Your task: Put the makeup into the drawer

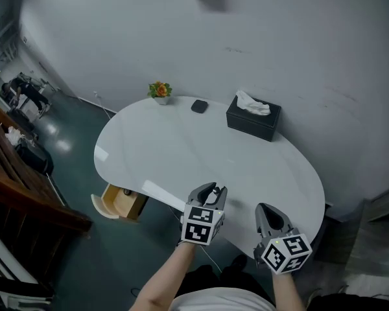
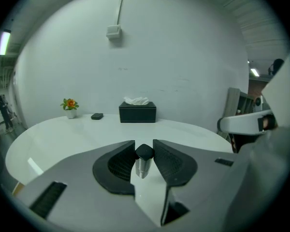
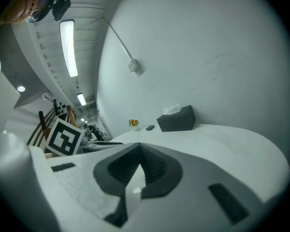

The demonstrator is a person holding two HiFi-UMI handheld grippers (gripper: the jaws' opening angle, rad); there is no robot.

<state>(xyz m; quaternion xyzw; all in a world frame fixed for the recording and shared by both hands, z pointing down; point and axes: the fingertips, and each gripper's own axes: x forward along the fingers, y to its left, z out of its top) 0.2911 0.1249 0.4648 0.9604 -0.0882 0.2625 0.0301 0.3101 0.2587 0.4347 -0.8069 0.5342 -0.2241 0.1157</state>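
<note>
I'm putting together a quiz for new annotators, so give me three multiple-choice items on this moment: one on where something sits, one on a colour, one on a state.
1. Where is the tissue box? A. on the table's far side; B. on a chair; C. on the floor.
2. What colour is the makeup tube's cap? A. red; B. black; C. white.
3. What state is the left gripper in? A. open, empty; B. shut, empty; C. shut on the makeup tube.

Answers: A, the head view shows it at the table's far edge; B, the cap is black above a silver body; C, its jaws clamp the tube.
</note>
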